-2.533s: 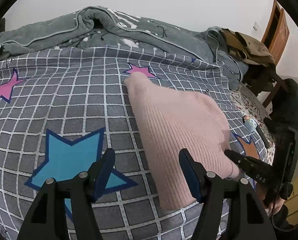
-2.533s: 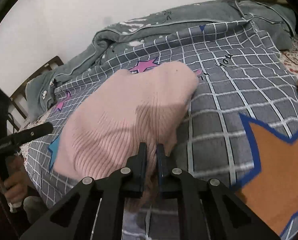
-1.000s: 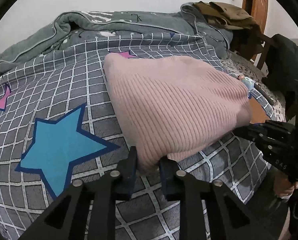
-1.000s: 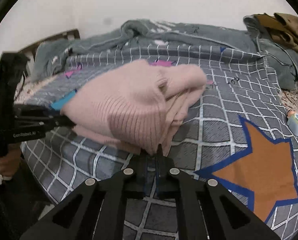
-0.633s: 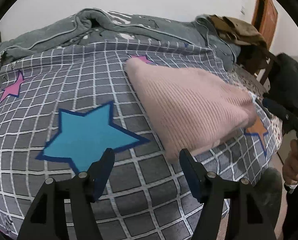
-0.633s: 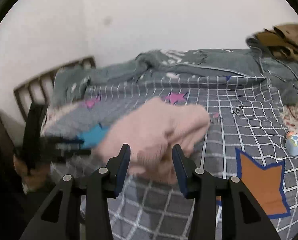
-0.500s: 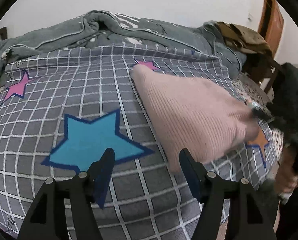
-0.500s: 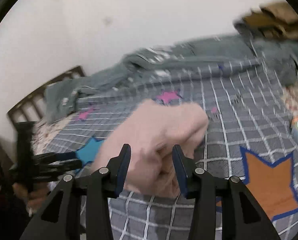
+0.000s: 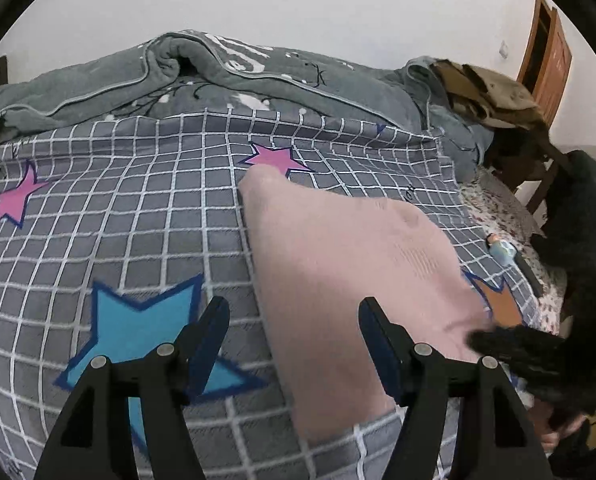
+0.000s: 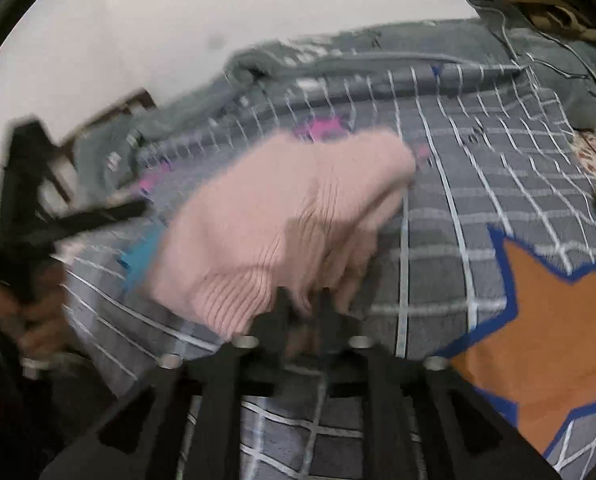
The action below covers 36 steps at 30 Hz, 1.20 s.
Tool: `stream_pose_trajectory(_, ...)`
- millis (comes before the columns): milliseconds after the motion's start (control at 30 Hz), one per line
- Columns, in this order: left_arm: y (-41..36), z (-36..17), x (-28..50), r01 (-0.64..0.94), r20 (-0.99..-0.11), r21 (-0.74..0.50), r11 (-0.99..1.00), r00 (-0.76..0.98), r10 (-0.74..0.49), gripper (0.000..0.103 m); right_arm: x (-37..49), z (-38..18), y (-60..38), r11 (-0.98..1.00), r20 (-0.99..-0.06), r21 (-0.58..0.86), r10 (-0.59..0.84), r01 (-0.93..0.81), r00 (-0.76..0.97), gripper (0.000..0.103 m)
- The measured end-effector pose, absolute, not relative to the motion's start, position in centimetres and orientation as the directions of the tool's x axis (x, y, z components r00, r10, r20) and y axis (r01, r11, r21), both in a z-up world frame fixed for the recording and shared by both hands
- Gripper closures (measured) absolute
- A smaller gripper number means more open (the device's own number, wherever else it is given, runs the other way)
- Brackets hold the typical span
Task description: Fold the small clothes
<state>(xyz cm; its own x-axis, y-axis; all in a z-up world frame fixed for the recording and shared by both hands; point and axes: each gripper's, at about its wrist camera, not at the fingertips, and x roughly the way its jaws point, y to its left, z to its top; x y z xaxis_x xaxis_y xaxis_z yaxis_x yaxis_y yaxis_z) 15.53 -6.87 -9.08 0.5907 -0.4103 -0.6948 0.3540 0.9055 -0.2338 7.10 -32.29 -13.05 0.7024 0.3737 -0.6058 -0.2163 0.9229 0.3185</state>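
A pink ribbed knit garment (image 9: 337, 264) lies folded on the grey checked bedspread (image 9: 138, 208). My left gripper (image 9: 294, 320) is open and empty, its jaws wide apart at the garment's near left edge. In the right wrist view, which is blurred by motion, my right gripper (image 10: 303, 300) has its jaws close together on the near edge of the pink garment (image 10: 282, 216). The right gripper also shows at the right of the left wrist view (image 9: 509, 344), against the garment's right corner.
A rumpled grey quilt (image 9: 218, 76) lies along the far side of the bed. Brown clothes (image 9: 485, 92) sit on a chair at the far right. A small toy figure (image 9: 501, 250) lies near the bed's right edge. The bed's near edge is just below my grippers.
Both grippers let go of the garment and opened about half a second ago. Since then the right gripper has dropped back to the garment's near edge and closed; the left stays open.
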Motion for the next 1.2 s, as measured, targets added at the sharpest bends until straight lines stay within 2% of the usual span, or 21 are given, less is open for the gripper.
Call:
stream_pose_trajectory(33, -7.5, -9.3, 16.0, 0.349, -0.708, -0.215, 0.912, 0.587, -0.392, 0.038, 7.1, -12.4, -32.9, 0.913, -0.579, 0.341, 0.393, -0.226, 0.714, 0.051)
stream_pose_trajectory(67, -8.1, -9.8, 16.5, 0.346, -0.726, -0.197, 0.917, 0.578, -0.374, 0.038, 7.3, -11.6, -33.5, 0.905, -0.549, 0.359, 0.402, -0.227, 0.733, 0.048)
stream_pose_trajectory(167, -10.1, -12.2, 17.8, 0.387, -0.805, -0.177, 0.905, 0.472, -0.360, 0.037, 9.8, -10.3, -34.7, 0.901, -0.530, 0.392, 0.386, -0.186, 0.755, 0.048)
stream_pose_trajectory(333, -8.7, -12.4, 18.7, 0.390, -0.789, -0.309, 0.868, 0.404, -0.463, 0.037, 15.9, -12.7, -35.0, 0.900, -0.640, 0.433, 0.339, -0.040, 0.689, 0.050)
stream_pose_trajectory(433, -7.9, -12.0, 19.2, 0.387, -0.775, -0.324, 0.863, 0.415, -0.477, 0.037, 16.8, -13.8, -34.8, 0.886, -0.624, 0.460, 0.372, -0.062, 0.687, 0.093)
stream_pose_trajectory(533, -7.8, -11.6, 19.1, 0.408, -0.761, -0.306, 0.860, 0.439, -0.478, 0.037, 15.2, -12.0, -35.0, 0.913, -0.520, 0.395, 0.312, -0.100, 0.795, 0.093)
stream_pose_trajectory(567, -7.9, -11.5, 19.1, 0.412, -0.756, -0.305, 0.859, 0.444, -0.481, 0.037, 15.3, -12.3, -35.1, 0.912, -0.528, 0.401, 0.305, -0.083, 0.792, 0.093)
stream_pose_trajectory(633, -8.5, -11.2, 19.5, 0.415, -0.751, -0.289, 0.863, 0.460, -0.473, 0.037, 16.7, -14.5, -34.1, 0.936, -0.633, 0.349, 0.272, -0.047, 0.725, 0.093)
stream_pose_trajectory(700, -8.8, -11.1, 19.8, 0.408, -0.751, -0.279, 0.870, 0.472, -0.462, 0.037, 16.7, -14.8, -33.6, 0.955, -0.642, 0.295, 0.226, -0.037, 0.733, 0.089)
stream_pose_trajectory(767, -8.8, -11.1, 20.2, 0.399, -0.748, -0.290, 0.870, 0.473, -0.466, 0.037, 16.6, -13.5, -34.1, 0.950, -0.643, 0.310, 0.240, -0.040, 0.727, 0.079)
stream_pose_trajectory(833, -8.6, -11.3, 20.9, 0.380, -0.752, -0.297, 0.876, 0.472, -0.460, 0.037, 16.1, -12.2, -34.7, 0.939, -0.635, 0.343, 0.250, -0.024, 0.731, 0.075)
stream_pose_trajectory(900, -8.3, -11.7, 21.8, 0.350, -0.763, -0.313, 0.883, 0.461, -0.453, 0.037, 15.4, -10.9, -35.0, 0.924, -0.614, 0.381, 0.282, -0.036, 0.738, 0.062)
stream_pose_trajectory(933, -8.1, -12.1, 22.4, 0.333, -0.769, -0.327, 0.884, 0.450, -0.454, 0.037, 15.2, -10.4, -34.6, 0.919, -0.606, 0.392, 0.299, -0.051, 0.737, 0.049)
stream_pose_trajectory(967, -8.0, -12.4, 22.8, 0.323, -0.772, -0.344, 0.882, 0.438, -0.461, 0.037, 15.1, -10.2, -34.1, 0.918, -0.602, 0.390, 0.310, -0.067, 0.736, 0.043)
stream_pose_trajectory(1033, -8.0, -13.0, 23.3, 0.312, -0.774, -0.366, 0.877, 0.421, -0.473, 0.035, 15.3, -10.8, -32.7, 0.934, -0.633, 0.347, 0.297, -0.081, 0.715, 0.043)
stream_pose_trajectory(1133, -8.3, -14.0, 23.9, 0.301, -0.778, -0.394, 0.868, 0.393, -0.490, 0.035, 16.6, -14.1, -31.2, 0.955, -0.728, 0.290, 0.262, -0.061, 0.634, 0.043)
stream_pose_trajectory(1200, -8.7, -14.7, 24.1, 0.308, -0.781, -0.405, 0.861, 0.374, -0.501, 0.035, 16.5, -15.8, -31.9, 0.946, -0.721, 0.319, 0.278, -0.052, 0.635, 0.040)
